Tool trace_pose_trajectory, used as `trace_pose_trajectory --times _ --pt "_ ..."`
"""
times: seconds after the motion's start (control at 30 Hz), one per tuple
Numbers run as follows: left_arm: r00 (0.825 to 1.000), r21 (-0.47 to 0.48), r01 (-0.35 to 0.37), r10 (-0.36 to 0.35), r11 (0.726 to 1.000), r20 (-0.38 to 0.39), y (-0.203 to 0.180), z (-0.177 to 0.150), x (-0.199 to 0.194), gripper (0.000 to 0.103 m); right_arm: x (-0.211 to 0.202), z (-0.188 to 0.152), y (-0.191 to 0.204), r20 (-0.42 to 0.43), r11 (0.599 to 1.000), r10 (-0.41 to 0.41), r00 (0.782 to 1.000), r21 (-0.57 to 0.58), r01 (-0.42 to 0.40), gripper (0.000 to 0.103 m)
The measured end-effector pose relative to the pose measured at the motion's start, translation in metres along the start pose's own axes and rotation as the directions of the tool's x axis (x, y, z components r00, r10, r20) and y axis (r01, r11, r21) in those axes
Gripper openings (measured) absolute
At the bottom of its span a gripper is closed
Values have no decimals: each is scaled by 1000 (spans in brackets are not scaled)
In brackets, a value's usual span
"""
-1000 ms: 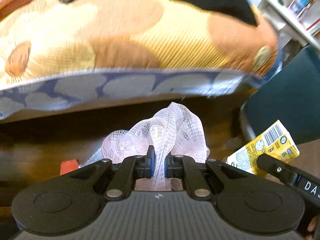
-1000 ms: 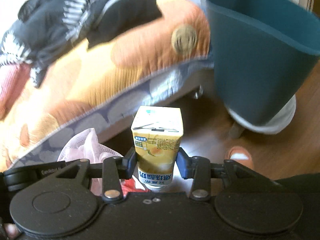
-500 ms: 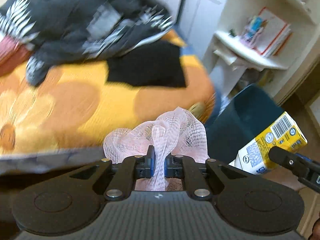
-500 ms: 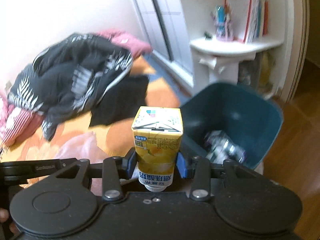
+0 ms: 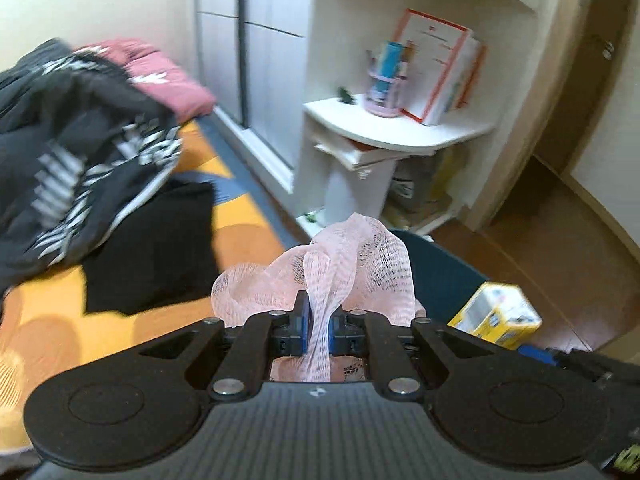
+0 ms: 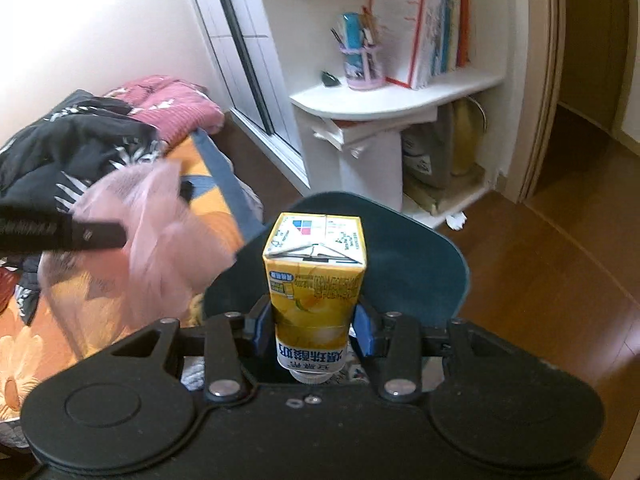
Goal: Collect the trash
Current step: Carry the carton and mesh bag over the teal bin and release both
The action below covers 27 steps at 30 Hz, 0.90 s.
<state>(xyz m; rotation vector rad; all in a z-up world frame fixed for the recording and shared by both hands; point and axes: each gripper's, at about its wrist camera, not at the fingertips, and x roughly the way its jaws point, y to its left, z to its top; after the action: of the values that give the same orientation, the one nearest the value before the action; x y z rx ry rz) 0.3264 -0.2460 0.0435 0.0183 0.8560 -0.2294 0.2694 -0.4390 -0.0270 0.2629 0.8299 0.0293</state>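
Note:
My left gripper (image 5: 319, 330) is shut on a crumpled pink mesh net (image 5: 344, 264), which bulges up above the pads. My right gripper (image 6: 313, 326) is shut on a yellow drink carton (image 6: 314, 276), held upright by its lower half. Just beyond and below both loads stands a dark teal trash bin (image 6: 416, 280), its rim showing behind the net (image 5: 444, 276) in the left wrist view. The carton (image 5: 496, 316) also shows at the lower right of the left wrist view. In the right wrist view the net (image 6: 152, 224) appears blurred at the left, beside the bin.
A bed with an orange flowered cover (image 5: 132, 340) and a heap of dark and pink clothes (image 5: 80, 128) lies on the left. A white corner shelf (image 6: 396, 96) with books and a pen cup stands behind the bin. Brown wooden floor (image 6: 552, 272) runs to the right.
Both grippers rose from floor level beside the bed and swung toward the shelf corner with their loads. The bin now lies under the carton; the view shifted from bed edge to wall and shelf.

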Motion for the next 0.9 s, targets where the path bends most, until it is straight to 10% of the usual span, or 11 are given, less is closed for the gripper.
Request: trace_pose_trajectory --times 0.9 --pt "946 157 65 -11 986 -324 -64 -34 172 8 80 -20 -27 -188 998 -59 980 4 61 44"
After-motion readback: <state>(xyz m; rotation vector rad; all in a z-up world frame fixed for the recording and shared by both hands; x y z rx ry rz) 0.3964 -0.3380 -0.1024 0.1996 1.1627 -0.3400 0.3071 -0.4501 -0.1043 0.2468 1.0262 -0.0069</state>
